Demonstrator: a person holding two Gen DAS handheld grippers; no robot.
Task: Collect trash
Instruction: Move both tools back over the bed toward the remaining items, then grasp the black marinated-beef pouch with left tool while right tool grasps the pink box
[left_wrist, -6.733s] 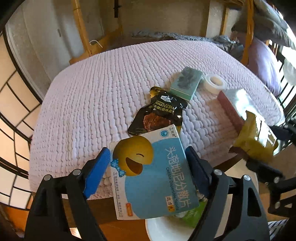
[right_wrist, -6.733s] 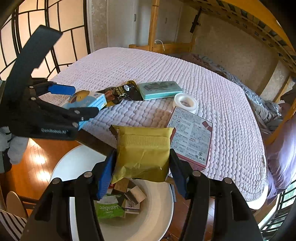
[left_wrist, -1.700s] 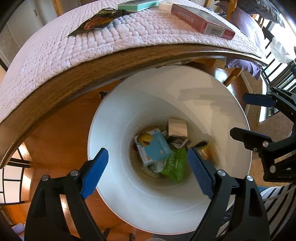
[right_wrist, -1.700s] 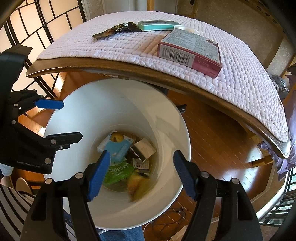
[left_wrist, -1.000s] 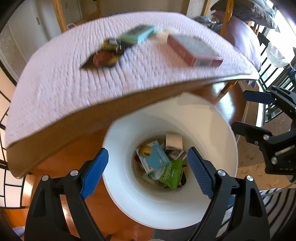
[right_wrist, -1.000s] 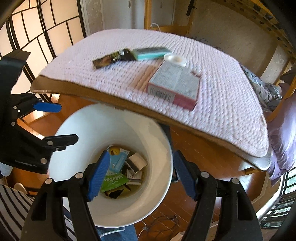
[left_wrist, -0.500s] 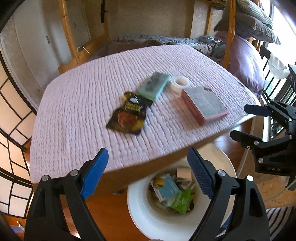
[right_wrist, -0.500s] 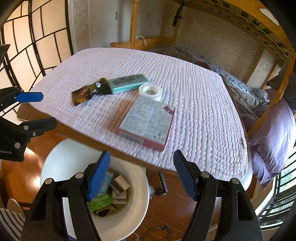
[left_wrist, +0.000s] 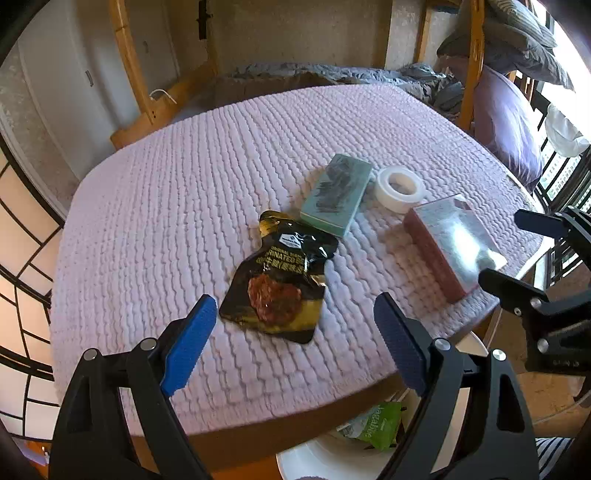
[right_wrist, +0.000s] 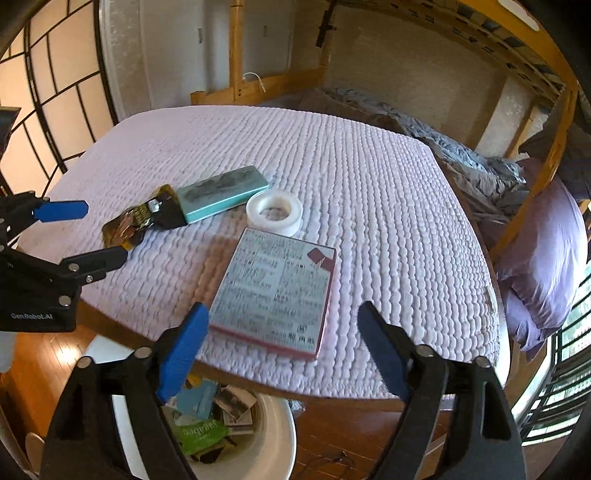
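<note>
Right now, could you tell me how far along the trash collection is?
Partly done: several wrappers and small boxes already lie in the white bin. In hand: nothing; the left gripper and right gripper are both open and empty, the right one's jaws having just opened. Left on the quilted table: the black pouch, teal box, tape roll and red box.

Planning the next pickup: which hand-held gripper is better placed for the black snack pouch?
The left hand-held gripper. It is open and empty, with the black snack pouch lying just ahead between its fingers. The right hand-held gripper, also open, faces the red-edged box instead.
</note>
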